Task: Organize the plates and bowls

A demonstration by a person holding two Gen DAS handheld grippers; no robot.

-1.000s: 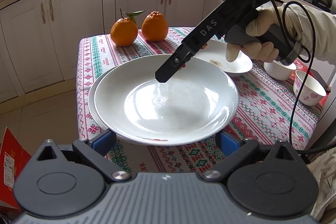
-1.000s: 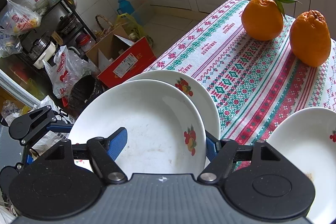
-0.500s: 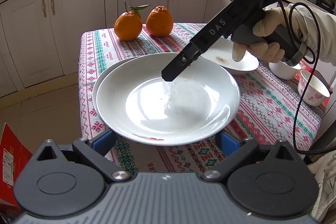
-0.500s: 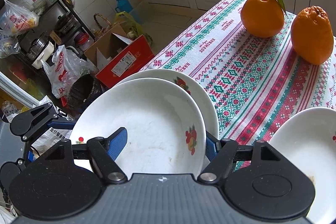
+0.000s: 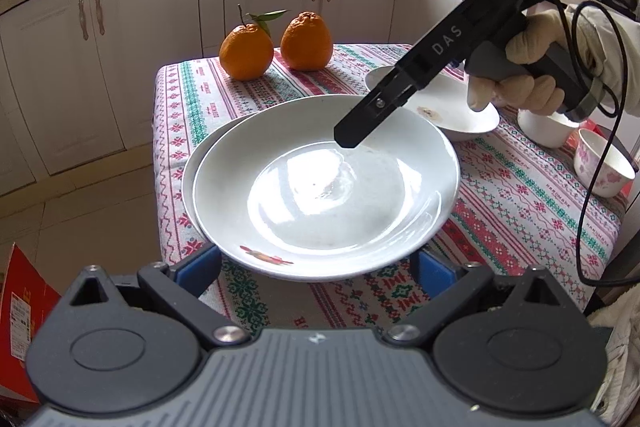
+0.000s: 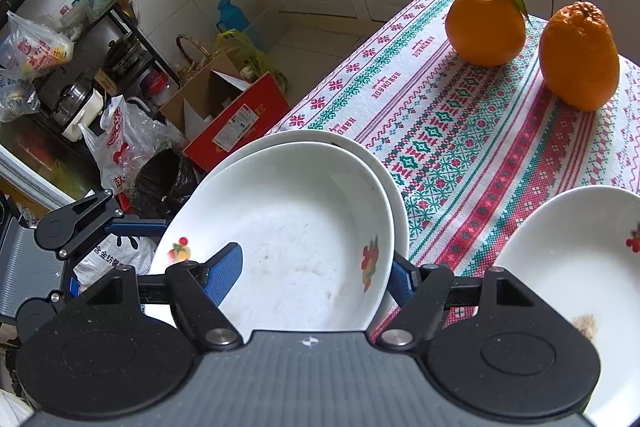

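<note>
A white deep plate with fruit prints rests on a second white plate at the table's near-left corner. My right gripper stands wide open across the top plate's rim, one blue pad inside the plate, the other outside; its black finger shows in the left wrist view. My left gripper is open, its blue pads low on either side of the plate's near edge. A third white plate lies to the right.
Two oranges sit at the table's far edge. Two small bowls stand at the right. The patterned tablecloth covers the table. A red box and bags lie on the floor beside the table.
The left gripper has drawn back and risen slightly, so the stack looks farther away. The right gripper stays across the top plate's rim, which has tilted up a little.
</note>
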